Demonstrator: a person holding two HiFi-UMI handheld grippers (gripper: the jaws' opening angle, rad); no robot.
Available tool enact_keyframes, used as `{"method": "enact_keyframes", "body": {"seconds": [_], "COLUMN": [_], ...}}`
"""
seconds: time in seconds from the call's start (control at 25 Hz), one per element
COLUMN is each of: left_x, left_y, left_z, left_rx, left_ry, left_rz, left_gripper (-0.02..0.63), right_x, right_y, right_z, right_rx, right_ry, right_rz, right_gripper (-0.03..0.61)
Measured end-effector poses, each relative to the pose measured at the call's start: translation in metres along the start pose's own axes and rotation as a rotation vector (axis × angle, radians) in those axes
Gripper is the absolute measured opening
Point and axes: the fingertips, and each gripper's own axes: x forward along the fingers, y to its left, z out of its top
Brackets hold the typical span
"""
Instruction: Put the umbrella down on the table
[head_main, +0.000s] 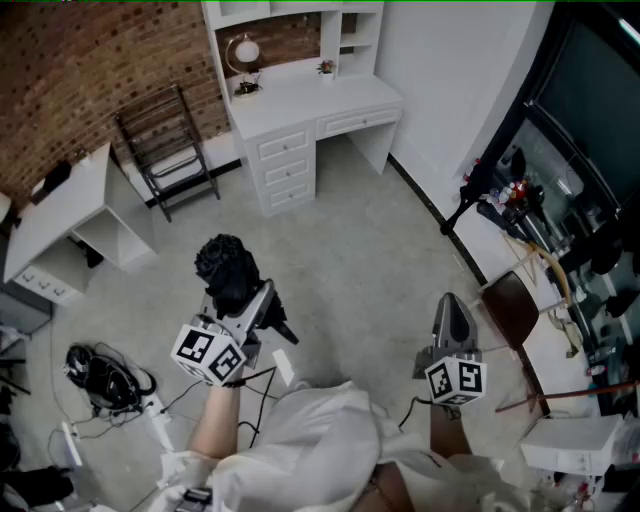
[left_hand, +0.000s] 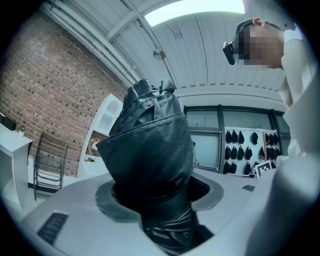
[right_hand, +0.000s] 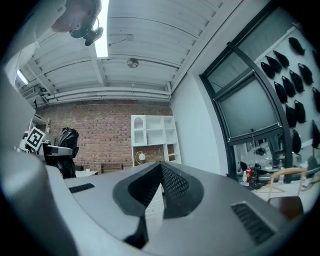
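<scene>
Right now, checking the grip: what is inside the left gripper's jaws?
A folded black umbrella fills the left gripper, its bunched fabric sticking out past the jaws. Its lower end is hidden by the gripper body.

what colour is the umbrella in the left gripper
Black, slightly glossy. The umbrella shows best in the left gripper view.

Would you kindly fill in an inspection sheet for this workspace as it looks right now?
Surface: white desk, top mostly bare; smaller white table at the picture's left.
Job's things: black folded umbrella, held over the floor, not yet on any table.
Clutter: round lamp and small plant on the desk.
Grippers: left gripper shut on the umbrella; right gripper shut, empty.
Cables: black cable bundle on the floor.
Surroundings: brick wall, folding chair.
</scene>
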Motion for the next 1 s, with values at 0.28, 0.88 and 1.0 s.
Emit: {"method": "enact_keyframes", "body": {"seconds": [0.28,0.88,1.0], "left_x": [-0.002,-0.007,-0.008], "left_y": [0.005,0.019,0.023], "left_z": [-0.002,-0.001,-0.001], "left_rx": [-0.002,-0.023,-0.025], "left_ry": [0.0,0.003,0.008], "left_rz": [-0.004,-0.041,-0.053], "left_gripper": [0.27,0.27,0.27], "right_x": [-0.001,0.002,0.002], "right_y": [0.005,0.028,0.034], "right_z": [-0.004,-0.004,-0.005], "right_rx": [0.003,-0.022,-0.026], "right_ry": [0.004,0.0,0.003], "right_rz": [-0.009,-0.039,-0.051], "right_gripper": [0.018,0.018,0.018]}}
